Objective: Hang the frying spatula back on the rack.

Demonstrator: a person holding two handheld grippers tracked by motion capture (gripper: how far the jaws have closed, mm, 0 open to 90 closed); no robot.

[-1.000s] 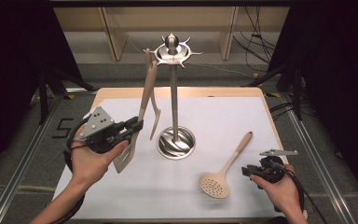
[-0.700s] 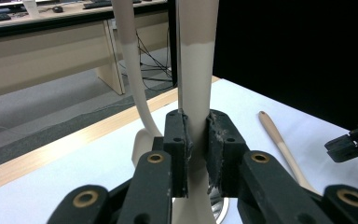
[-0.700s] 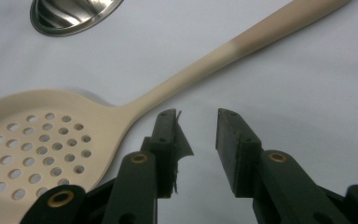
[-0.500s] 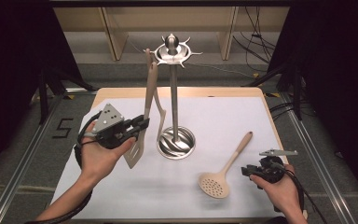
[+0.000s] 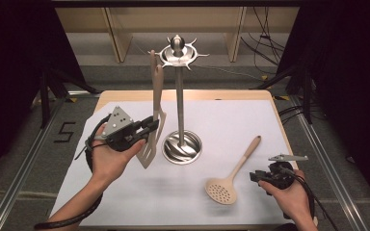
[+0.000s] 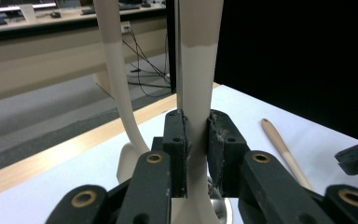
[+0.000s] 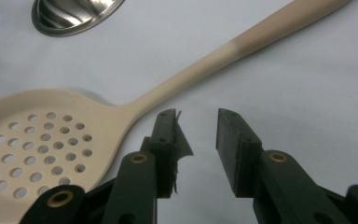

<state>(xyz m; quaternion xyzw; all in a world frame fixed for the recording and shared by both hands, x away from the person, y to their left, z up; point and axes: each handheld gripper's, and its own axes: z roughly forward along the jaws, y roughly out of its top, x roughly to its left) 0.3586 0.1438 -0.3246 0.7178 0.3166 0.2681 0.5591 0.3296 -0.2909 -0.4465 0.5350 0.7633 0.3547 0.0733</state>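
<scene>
Spatula (image 5: 154,113) hangs upright beside the stand (image 5: 179,103), its stiff, light, smooth handle clamped between the left gripper (image 6: 196,140) fingers just above the blade (a sound hold), while the right gripper (image 7: 196,135) fingers gape beside the skimmer (image 7: 51,135)

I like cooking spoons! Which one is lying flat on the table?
The skimmer spoon with the round holes lies flat, near the right tongs. The slotted turner stands upright, gripped by the left tongs.

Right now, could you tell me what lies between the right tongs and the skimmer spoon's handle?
Nothing: in the right gripper view, bare white table separates the open right tongs from the skimmer spoon.
</scene>
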